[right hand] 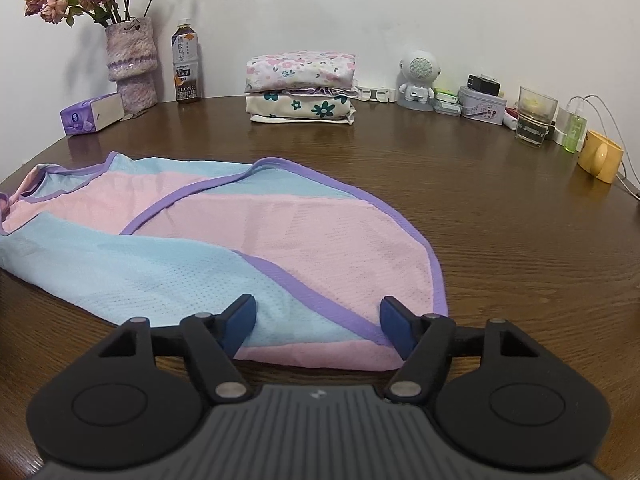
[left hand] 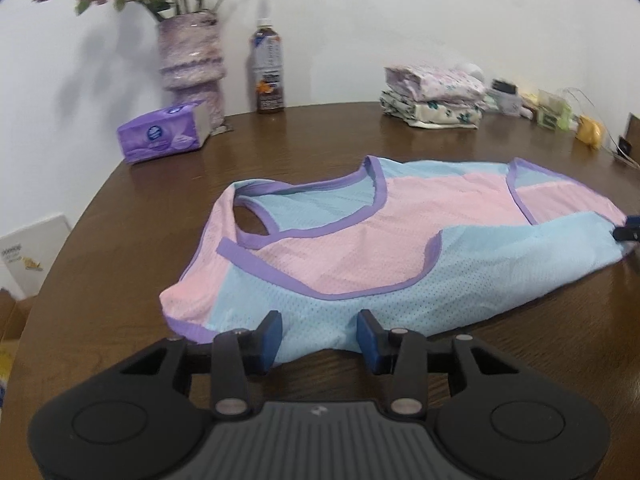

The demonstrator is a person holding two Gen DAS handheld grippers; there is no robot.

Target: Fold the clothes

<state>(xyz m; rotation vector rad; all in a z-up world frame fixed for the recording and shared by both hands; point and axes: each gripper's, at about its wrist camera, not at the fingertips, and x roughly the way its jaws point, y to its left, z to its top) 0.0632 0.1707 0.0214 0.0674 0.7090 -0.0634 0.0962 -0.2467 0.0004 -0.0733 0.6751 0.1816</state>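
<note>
Left wrist view: my left gripper point(left hand: 318, 336) hovered, jaws apart, at the near hem of the pink-and-blue mesh vest point(left hand: 384, 248), which lay spread mid-table point(left hand: 100, 280).

Right wrist view: my right gripper point(right hand: 318, 326) stood, jaws apart and empty, over the vest's near corner; folded clothes point(right hand: 301, 86) sat stacked at the table's far edge.

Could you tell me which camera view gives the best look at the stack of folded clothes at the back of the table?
The right wrist view: the stack of folded clothes sits near the middle, sharp enough to show separate floral layers. In the left wrist view the same stack sits off to the upper right, smaller, blurred and tilted by the lens.
</note>
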